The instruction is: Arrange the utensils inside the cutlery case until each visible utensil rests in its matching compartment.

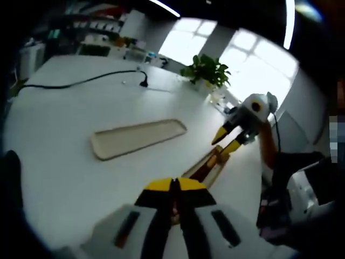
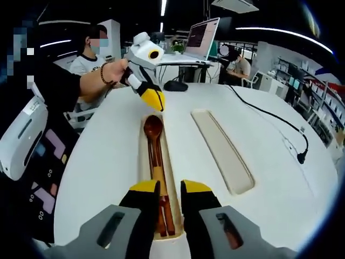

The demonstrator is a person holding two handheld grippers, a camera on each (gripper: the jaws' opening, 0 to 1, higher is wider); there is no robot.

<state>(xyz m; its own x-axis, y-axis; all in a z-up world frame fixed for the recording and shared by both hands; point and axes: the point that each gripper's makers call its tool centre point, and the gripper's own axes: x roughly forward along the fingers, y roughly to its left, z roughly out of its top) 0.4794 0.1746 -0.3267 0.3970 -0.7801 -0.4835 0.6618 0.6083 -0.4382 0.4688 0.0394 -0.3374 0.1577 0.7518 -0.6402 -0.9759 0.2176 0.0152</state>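
Table, white and round, carries everything: a black cable trails across its far side. Lid, long and beige, lies bare, just beside the case. Inside the case a wooden spoon and chopsticks rest lengthwise. Left gripper hangs above the spoon's bowl, jaws together, gripping nothing. Right gripper sits over the case's near end, jaws slightly parted and empty.

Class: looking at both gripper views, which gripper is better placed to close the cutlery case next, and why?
Probably left. The left gripper hovers beside the empty lid, jaws shut; the right gripper sits open over the cutlery case holding the spoon.
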